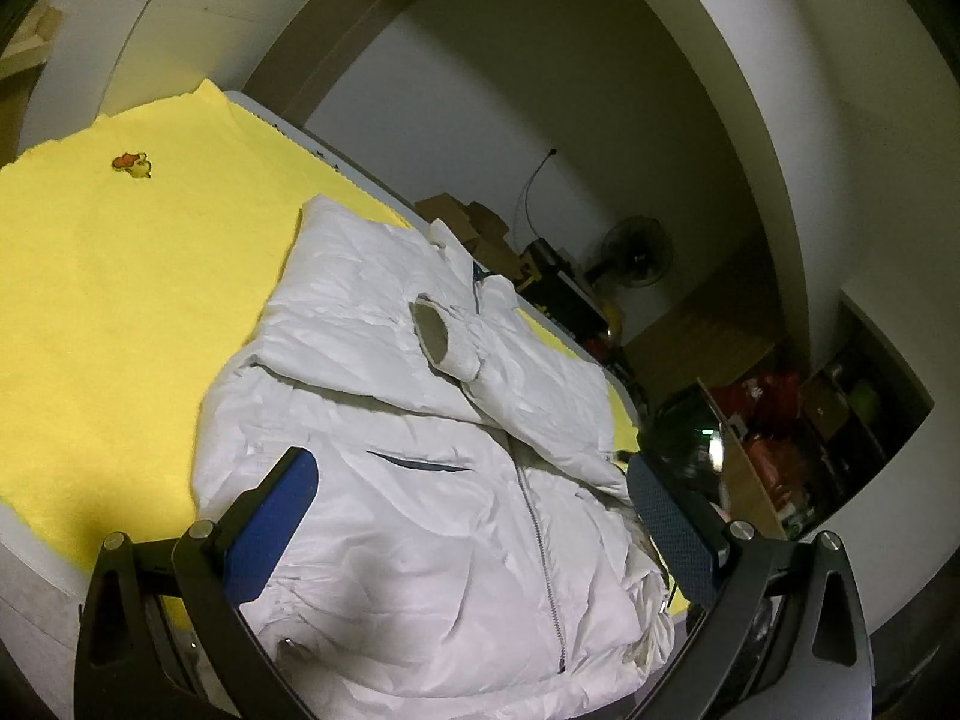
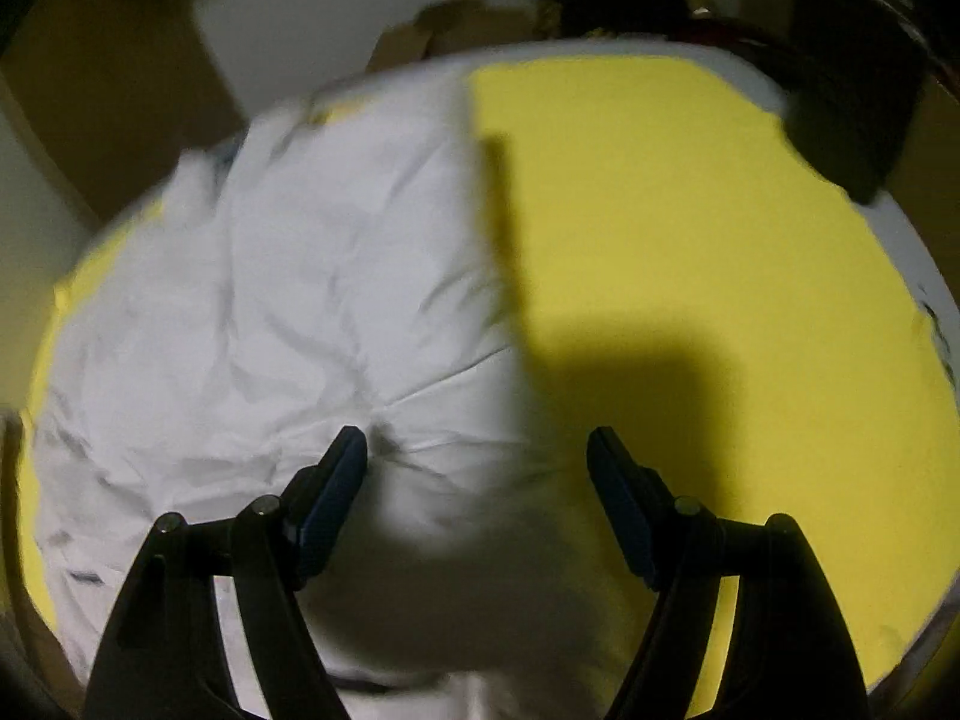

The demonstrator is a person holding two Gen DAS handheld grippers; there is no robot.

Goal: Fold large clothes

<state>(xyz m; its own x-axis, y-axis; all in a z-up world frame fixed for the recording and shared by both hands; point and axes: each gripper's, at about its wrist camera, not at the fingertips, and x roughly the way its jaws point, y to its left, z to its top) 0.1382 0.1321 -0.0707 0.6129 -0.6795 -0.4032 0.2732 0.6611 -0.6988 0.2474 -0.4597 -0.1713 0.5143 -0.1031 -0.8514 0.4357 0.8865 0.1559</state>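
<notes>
While the white zip-up jacket lies on the yellow cloth, its sleeve is folded across the chest and the beige cuff rests near the collar. A metal zipper runs down the front, and a slit pocket sits beside it. The jacket takes the right part of the cloth in the left wrist view, and a small cartoon patch is seen on the cloth far from it. The cloth covers a white worktop.

The left tongs are spread wide above the lower part of the jacket, with nothing between the blue pads. The right tongs are also spread, and they point down at the edge of the jacket, where the white fabric meets the yellow cloth; the picture is blurred there, but the pads do not press on the fabric. Their shadow falls on the cloth.

Behind the worktop stand cardboard boxes and a fan by the wall.
</notes>
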